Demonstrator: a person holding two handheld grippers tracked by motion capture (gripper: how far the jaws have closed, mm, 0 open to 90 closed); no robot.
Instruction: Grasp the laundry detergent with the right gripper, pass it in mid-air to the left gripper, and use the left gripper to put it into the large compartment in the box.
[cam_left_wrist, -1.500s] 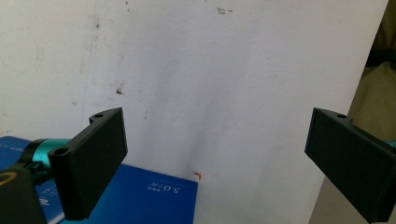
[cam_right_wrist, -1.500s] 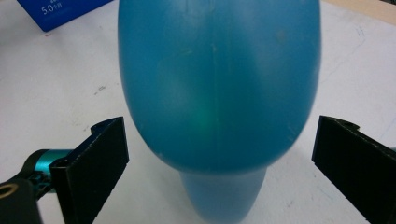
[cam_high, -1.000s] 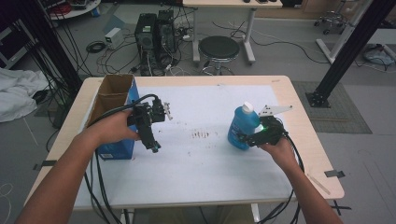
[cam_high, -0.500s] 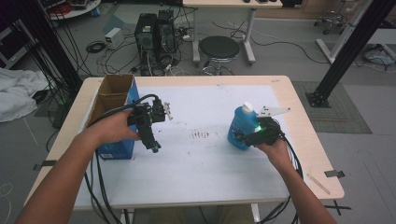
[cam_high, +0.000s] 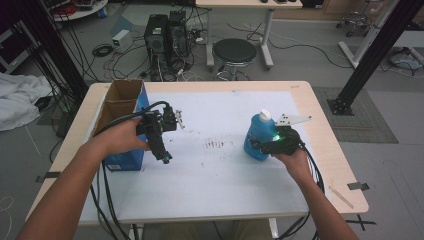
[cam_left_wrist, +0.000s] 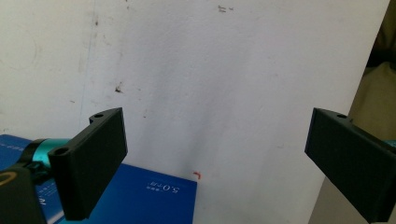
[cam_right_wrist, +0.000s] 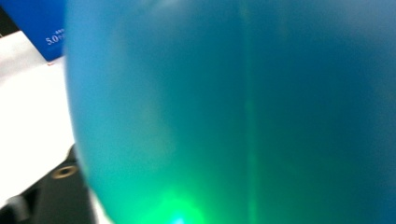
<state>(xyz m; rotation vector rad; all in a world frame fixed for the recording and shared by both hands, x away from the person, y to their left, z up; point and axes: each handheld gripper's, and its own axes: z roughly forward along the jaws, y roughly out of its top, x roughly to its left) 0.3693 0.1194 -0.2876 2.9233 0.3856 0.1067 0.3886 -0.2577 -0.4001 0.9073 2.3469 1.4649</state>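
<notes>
Centrally, right gripper (cam_high: 261, 146) set against the lower side of the blue bottle (cam_high: 259, 135), jaws just now closing with the bottle between them; whether the pads already press on it cannot be told. In the right gripper view, bottle wall (cam_right_wrist: 233, 112) pressed up close across the frame, green glow at its base, one black jaw edge at lower left. Bottle upright, white cap on top, standing on the white sheet (cam_high: 220, 175) toward its right side, well apart from the blue box (cam_high: 128, 150). Grey three-cornered plate (cam_high: 292, 119) just right of the bottle cap. Right hand (cam_high: 292, 160) behind the gripper, nearer the table's front edge than the bottle.

Left gripper (cam_left_wrist: 215, 163) spread wide, nothing between the jaws, bare sheet beneath. In the high view, left gripper (cam_high: 165, 159) pointing down over the sheet, far left of the bottle and just beside the blue box. Left hand (cam_high: 122, 137) over the box's near end. Open cardboard compartments (cam_high: 120, 97) of the box farther left and back from the bottle. Small dark specks (cam_high: 216, 144) on the sheet between bottle and left gripper.
</notes>
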